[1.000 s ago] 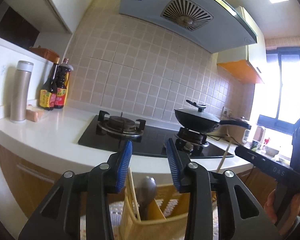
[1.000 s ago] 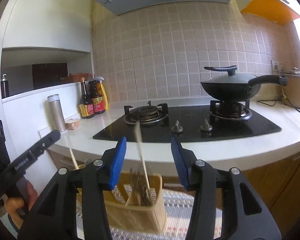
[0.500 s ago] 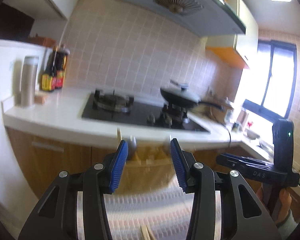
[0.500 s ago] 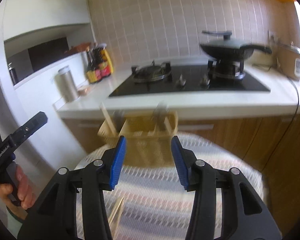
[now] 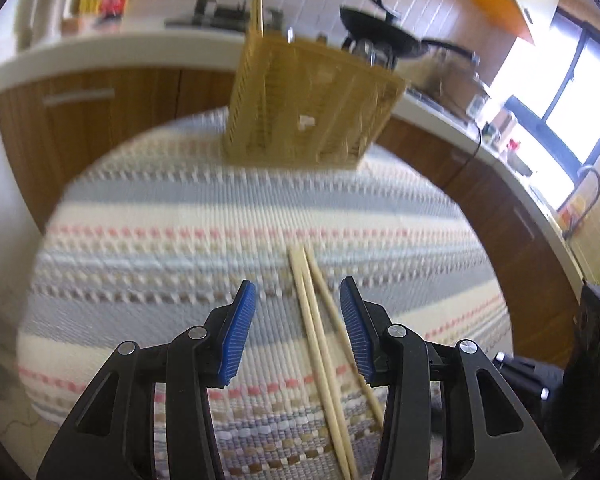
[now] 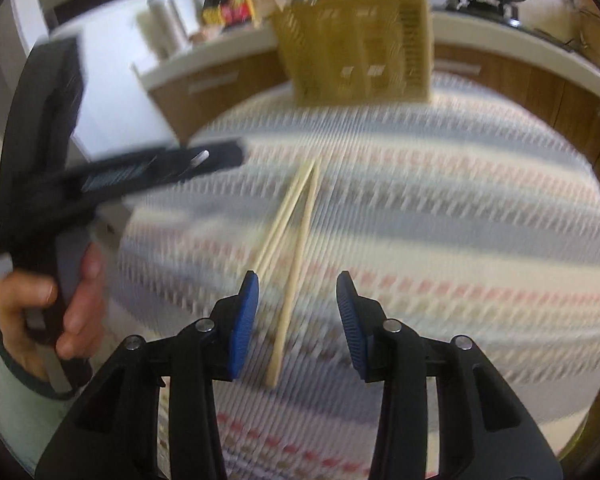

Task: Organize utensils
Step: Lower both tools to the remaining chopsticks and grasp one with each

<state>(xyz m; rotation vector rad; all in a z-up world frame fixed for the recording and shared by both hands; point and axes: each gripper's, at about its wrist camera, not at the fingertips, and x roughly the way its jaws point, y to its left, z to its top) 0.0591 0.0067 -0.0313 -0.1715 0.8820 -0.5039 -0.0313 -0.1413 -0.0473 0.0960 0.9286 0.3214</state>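
Note:
Three wooden chopsticks (image 5: 314, 320) lie loose on a striped woven cloth (image 5: 160, 240), two close together and one splayed off. My left gripper (image 5: 298, 332) hangs open over them, and they run between its blue pads without touching. My right gripper (image 6: 298, 320) points down at the same chopsticks (image 6: 292, 220). Its jaws are closing, one stick lies between them, and the pads do not press on it. A yellow slotted utensil basket (image 5: 308, 108) stands at the cloth's far edge with utensils sticking up. The left gripper (image 6: 228, 158) shows side-on in the right wrist view, held by a hand (image 6: 76, 280).
Behind the basket (image 6: 356, 48) run wooden cabinets and a white counter (image 5: 100, 46) with a black wok (image 5: 380, 32), bottles and a steel flask. A bright window is at the right. The cloth drops away at its rounded left and right edges.
Both grippers tipped down from the stove and counter to the striped cloth and came low over it. The chopsticks now lie between both pairs of jaws. The right jaws have narrowed.

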